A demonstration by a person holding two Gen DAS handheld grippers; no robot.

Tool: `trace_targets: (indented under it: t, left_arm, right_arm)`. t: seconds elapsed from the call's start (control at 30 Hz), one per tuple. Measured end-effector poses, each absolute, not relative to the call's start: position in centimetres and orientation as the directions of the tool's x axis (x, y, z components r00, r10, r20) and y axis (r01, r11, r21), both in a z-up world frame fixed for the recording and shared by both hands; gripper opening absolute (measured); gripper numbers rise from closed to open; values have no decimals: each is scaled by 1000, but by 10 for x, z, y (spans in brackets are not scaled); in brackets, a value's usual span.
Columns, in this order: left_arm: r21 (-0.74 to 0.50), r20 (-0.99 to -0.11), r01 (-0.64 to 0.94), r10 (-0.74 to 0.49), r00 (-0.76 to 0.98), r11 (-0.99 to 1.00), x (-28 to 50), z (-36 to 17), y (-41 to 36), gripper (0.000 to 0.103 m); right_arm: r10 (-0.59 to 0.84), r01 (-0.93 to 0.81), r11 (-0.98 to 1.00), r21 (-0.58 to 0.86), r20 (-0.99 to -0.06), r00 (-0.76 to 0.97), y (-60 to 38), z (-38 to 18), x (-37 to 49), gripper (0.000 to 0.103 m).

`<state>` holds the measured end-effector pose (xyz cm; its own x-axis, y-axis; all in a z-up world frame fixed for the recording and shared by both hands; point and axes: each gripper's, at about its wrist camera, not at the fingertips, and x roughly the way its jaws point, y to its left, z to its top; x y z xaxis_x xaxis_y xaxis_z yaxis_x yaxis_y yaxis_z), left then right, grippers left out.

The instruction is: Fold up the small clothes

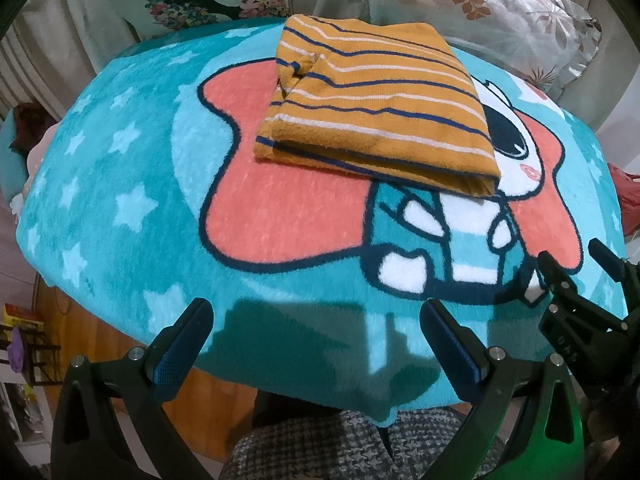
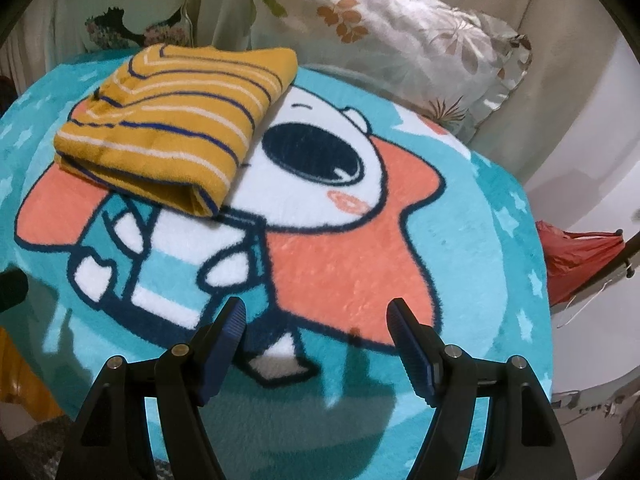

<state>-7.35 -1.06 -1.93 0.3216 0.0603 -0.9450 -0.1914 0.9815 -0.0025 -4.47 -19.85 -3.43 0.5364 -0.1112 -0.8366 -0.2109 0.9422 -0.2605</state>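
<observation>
A mustard-yellow garment with navy and white stripes (image 1: pixel 372 108) lies folded into a compact rectangle on the far part of a turquoise cartoon blanket (image 1: pixel 132 208). It also shows in the right wrist view (image 2: pixel 176 124) at the upper left. My left gripper (image 1: pixel 316 316) is open and empty, above the blanket's near edge, well short of the garment. My right gripper (image 2: pixel 316 316) is open and empty over the blanket (image 2: pixel 480 240), to the right of the garment. The right gripper's black fingers (image 1: pixel 560 280) show at the right edge of the left wrist view.
Floral pillows (image 2: pixel 400 32) lie behind the blanket. A red bag (image 2: pixel 576 256) hangs off to the right. A wooden floor (image 1: pixel 100 332) and a small rack (image 1: pixel 24 344) are below at left. Houndstooth fabric (image 1: pixel 340 444) lies under the blanket's near edge.
</observation>
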Motion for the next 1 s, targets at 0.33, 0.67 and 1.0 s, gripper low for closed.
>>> trace_targets:
  t: [0.33, 0.67, 1.0]
  left_arm:
    - [-2, -935, -196, 68, 349, 981, -83, -11, -10, 103]
    - [17, -916, -177, 87, 392, 984, -92, 0, -12, 103]
    - [9, -917, -178, 79, 391, 984, -92, 1, -11, 103]
  right_arm:
    - [-86, -160, 959, -235, -776, 625, -204, -9, -53, 81]
    - [-66, -165, 959, -233, -743, 666, -200, 0, -64, 82]
    - [-48, -159, 961, -224, -708, 705, -200, 9, -68, 83]
